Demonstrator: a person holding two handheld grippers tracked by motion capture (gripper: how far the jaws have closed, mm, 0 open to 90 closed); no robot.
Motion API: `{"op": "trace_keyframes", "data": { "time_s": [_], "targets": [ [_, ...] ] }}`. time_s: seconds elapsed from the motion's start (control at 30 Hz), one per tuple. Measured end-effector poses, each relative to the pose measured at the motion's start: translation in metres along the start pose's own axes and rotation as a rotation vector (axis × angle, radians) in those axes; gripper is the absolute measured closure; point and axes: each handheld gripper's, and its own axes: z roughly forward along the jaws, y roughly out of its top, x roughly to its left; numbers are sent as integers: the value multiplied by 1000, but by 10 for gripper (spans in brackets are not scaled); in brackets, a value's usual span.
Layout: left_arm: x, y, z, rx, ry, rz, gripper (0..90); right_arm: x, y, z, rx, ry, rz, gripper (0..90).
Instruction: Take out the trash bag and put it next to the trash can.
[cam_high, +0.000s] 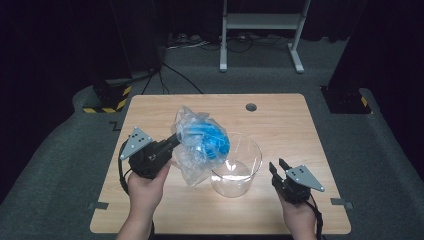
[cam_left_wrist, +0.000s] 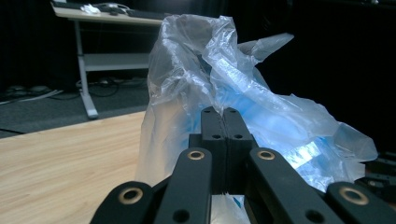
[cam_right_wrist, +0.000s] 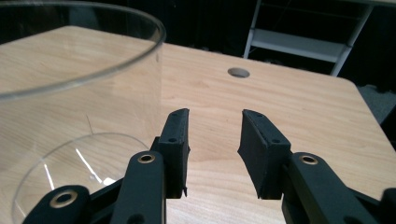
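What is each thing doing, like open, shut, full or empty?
Left gripper: shut on the bag.
Right gripper: open, holding nothing.
Bag: crumpled, lifted, something blue inside.
Bowl: upright on the table, empty.

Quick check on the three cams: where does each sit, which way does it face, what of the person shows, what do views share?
High view: above the person's side, facing forward and down on the wooden table; both forearms and hands show, left tool and right tool.
Left gripper view: rides the left tool, looks along shut jaws into the clear plastic bag of blue contents.
Right gripper view: rides the right tool, jaws apart, beside the clear container.
Shared: the table's round hole appears in high and right gripper views.
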Motion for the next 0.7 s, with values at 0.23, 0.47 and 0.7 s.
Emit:
{"op": "trace_keyframes", "data": {
  "time_s": [0.23,0.47,0.7],
  "targets": [
    [12,3,-12,-30,30,-24,894,-9,-9,8,44,-1,28,615],
    [22,1,-15,-29,60,-33,894,-20,-13,10,60,-13,58,607],
    [34,0,-19,-33,87,-50,894,-27,-19,14,82,-23,75,599]
  ]
}}
